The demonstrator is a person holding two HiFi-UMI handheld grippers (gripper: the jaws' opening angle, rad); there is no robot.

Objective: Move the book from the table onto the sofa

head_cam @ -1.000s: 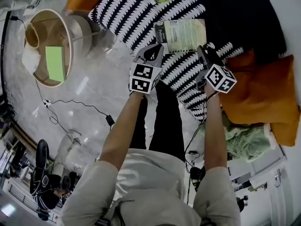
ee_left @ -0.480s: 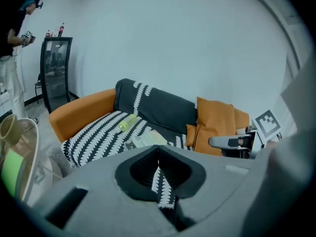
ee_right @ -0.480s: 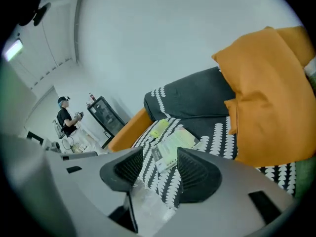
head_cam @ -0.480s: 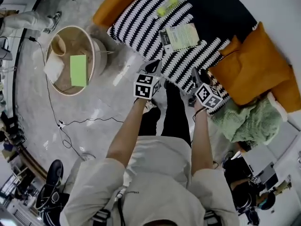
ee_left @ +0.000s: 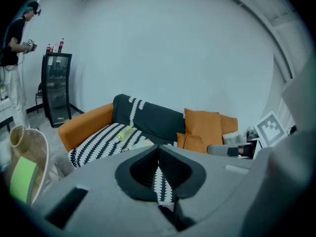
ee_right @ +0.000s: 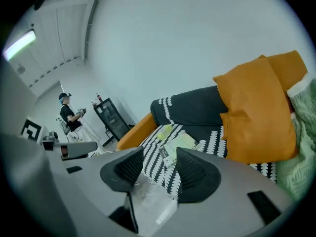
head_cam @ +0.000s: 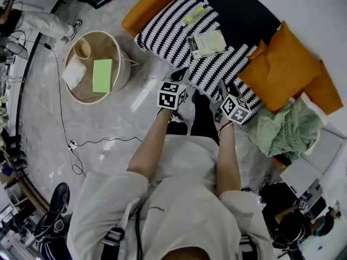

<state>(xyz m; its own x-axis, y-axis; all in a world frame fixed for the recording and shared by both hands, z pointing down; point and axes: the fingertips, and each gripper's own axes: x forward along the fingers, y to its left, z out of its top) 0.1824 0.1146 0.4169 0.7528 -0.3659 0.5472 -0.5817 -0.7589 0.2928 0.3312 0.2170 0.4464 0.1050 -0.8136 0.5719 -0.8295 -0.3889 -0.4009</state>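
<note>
1. Head view: the book (head_cam: 206, 43) lies flat on the striped throw (head_cam: 162, 31) covering the sofa (head_cam: 244, 15) seat. It is ahead of both grippers and apart from them. The left hand-held gripper (head_cam: 180, 72) and right hand-held gripper (head_cam: 220, 86) hover near the seat's front edge, neither touching the book. The round worktop (head_cam: 89, 93) sits well off to the left of the left hand-held gripper. It carries a green pad (head_cam: 102, 76) and a cup (head_cam: 82, 49), no book. Judgement: the placement looks done.
2. Left gripper view: the jaws are together with nothing clamped. Only a sliver of striped throw shows below where the pads meet. The sofa is straight ahead, with an orange cushion (ee_left: 205, 127) ahead and to the right.
3. Right gripper view: the jaws are apart and empty. The book shows through the gap, ahead on the seat, with a yellow-green object (ee_right: 164, 131) just beyond it.
4. Handling, judged only: the book looks thin and soft-covered, so probably light and floppy, and the cover may be slick. Lying flat on soft fabric, it leaves little room for a jaw underneath. If a re-grip is needed, the spine edge is likely the best hold, since it is stiffest and least likely to fan open. Pressing the lower jaw into the cushion should get it under that edge.
</note>
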